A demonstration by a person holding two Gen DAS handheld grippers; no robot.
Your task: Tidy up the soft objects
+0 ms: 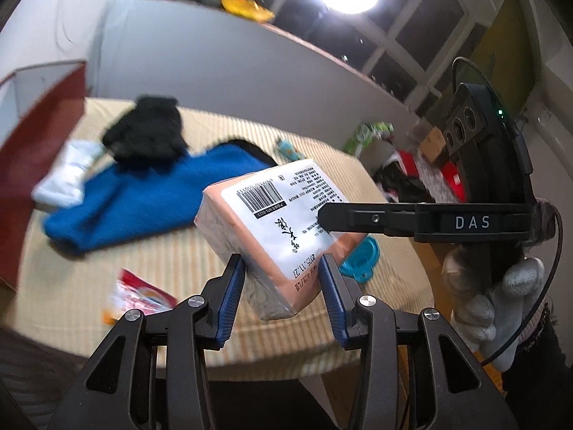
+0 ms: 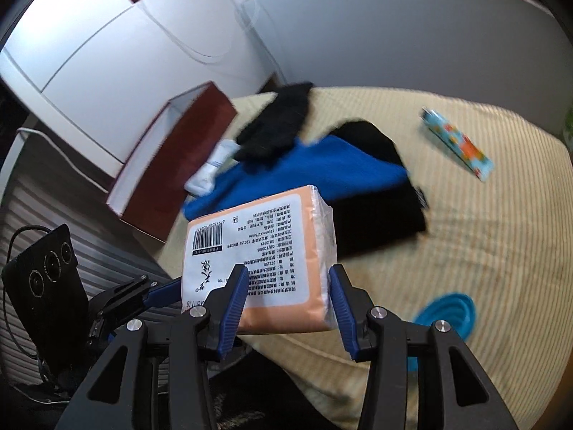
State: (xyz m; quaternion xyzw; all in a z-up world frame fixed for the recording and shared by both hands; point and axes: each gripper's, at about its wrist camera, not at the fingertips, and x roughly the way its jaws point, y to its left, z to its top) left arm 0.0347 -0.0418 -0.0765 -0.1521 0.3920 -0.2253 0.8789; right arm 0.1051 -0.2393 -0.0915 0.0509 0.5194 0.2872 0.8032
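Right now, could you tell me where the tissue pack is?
The tissue pack is held above the table's near edge, clamped by both grippers, in front of the blue cloth.

We see a peach-orange tissue pack with a white label and black barcode, a cream cloth with thin stripes over the desk, a bright blue cloth, a black glove, a dark red box, and blue gripper pads.

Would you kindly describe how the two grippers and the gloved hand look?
Both grippers, left and right, are black with ribbed blue pads and silver screws. The right's side reads DAS, with a three-lens module and thin black cable. The hand wears a grey knit glove.
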